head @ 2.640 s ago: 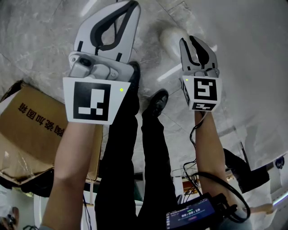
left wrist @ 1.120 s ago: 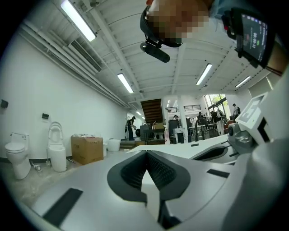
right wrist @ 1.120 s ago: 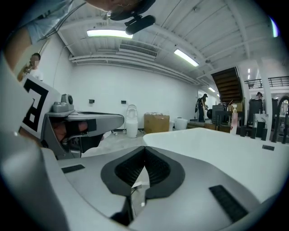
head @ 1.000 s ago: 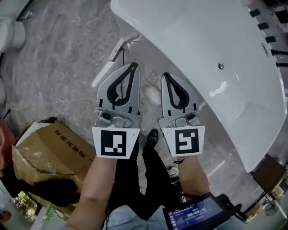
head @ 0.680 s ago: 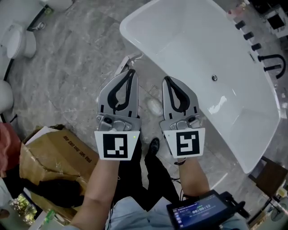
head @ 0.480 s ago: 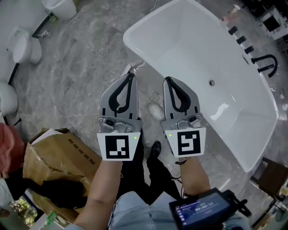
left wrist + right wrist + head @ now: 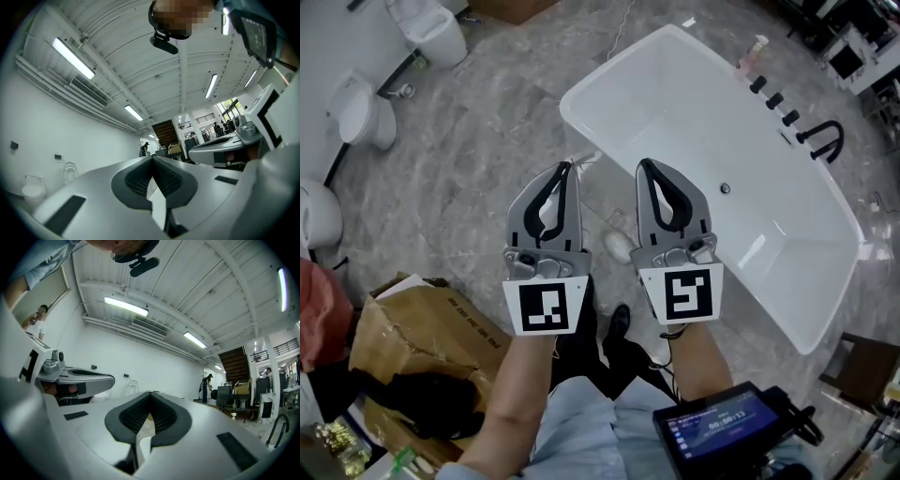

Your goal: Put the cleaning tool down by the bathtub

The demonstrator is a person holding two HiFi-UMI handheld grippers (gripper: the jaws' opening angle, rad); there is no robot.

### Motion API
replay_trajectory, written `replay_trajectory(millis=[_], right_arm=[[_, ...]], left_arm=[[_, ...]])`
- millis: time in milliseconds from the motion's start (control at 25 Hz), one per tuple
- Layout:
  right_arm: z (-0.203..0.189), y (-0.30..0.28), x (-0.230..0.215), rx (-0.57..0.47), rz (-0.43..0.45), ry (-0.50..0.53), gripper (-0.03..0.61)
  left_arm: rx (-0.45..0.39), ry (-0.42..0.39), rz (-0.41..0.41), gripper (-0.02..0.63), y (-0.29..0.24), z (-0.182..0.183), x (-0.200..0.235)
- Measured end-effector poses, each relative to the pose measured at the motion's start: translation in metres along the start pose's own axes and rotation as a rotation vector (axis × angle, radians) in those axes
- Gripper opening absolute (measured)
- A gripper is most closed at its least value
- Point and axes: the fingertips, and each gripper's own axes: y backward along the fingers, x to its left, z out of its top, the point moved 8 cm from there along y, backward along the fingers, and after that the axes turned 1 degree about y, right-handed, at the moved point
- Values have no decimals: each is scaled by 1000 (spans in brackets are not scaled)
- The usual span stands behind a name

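In the head view both grippers are held side by side over the floor, near the white bathtub [image 7: 787, 272]. My left gripper [image 7: 563, 168] is shut and holds nothing; my right gripper [image 7: 643, 165] is shut and empty too. The left gripper view [image 7: 152, 158] and the right gripper view [image 7: 150, 393] both show the jaws closed together, pointing up at the ceiling. A thin white tool [image 7: 585, 158] lies on the floor by the tub's near end, mostly hidden behind the left gripper. A pale oval object [image 7: 619, 246] lies on the floor between the grippers.
A torn cardboard box [image 7: 412, 342] lies at the lower left. Toilets [image 7: 362, 114] stand along the left wall. A black faucet [image 7: 825, 139] and bottles sit on the tub's far rim. A handheld screen [image 7: 722, 439] and the person's shoe [image 7: 619, 319] show below.
The view swung from the person's legs up to the bathtub, and more of the tub has come into sight. Both grippers stayed shut, side by side.
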Motion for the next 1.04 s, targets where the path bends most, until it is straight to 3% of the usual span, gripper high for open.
replay_trajectory(millis=[240, 600, 1040], right_arm=[[38, 11, 9, -39, 10, 4, 12], [62, 30, 16, -74, 38, 5, 12], [69, 43, 17, -95, 50, 9, 12]], left_arm=[[-39, -9, 26, 15, 16, 39, 3], [-80, -25, 54, 15, 34, 75, -4], [-90, -54, 68, 15, 45, 85, -13]])
